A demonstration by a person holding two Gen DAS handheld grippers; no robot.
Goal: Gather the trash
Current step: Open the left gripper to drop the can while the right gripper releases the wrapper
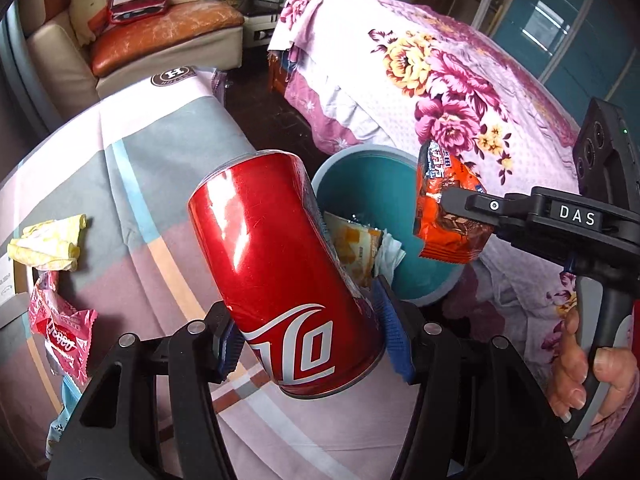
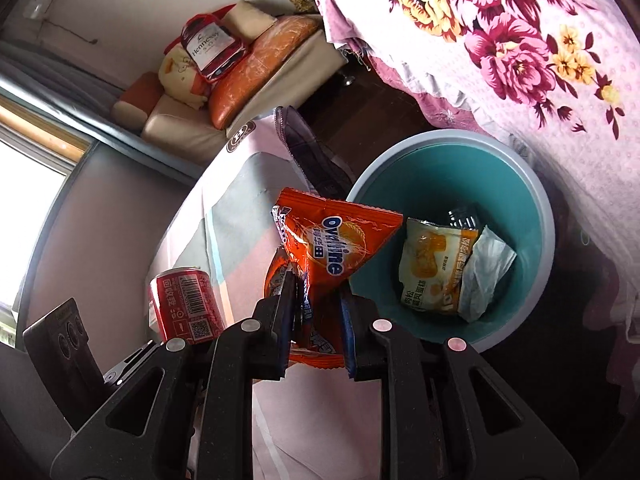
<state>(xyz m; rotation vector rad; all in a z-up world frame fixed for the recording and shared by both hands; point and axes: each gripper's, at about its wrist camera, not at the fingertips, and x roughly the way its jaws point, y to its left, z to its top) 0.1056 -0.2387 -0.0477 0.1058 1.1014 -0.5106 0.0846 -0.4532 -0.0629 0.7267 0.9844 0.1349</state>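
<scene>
My left gripper [image 1: 310, 334] is shut on a red drink can [image 1: 280, 272], held tilted above the striped cloth, just left of a teal bin [image 1: 404, 184]. The can [image 2: 186, 304] also shows at the lower left of the right wrist view. My right gripper [image 2: 316, 312] is shut on an orange Ovaltine snack wrapper [image 2: 336, 248], close to the left rim of the bin [image 2: 516, 184]. In the left wrist view that wrapper [image 1: 444, 208] hangs over the bin's right side. Inside the bin lie a yellow snack packet [image 2: 432, 268] and a white crumpled tissue [image 2: 488, 268].
On the striped cloth [image 1: 132, 184] at the left lie a crumpled yellow paper [image 1: 48, 248] and a red-pink wrapper [image 1: 64, 332]. A floral bedspread [image 1: 460, 92] rises behind and right of the bin. A sofa with cushions [image 1: 132, 24] stands far back. A hand [image 1: 588, 376] holds the right gripper's handle.
</scene>
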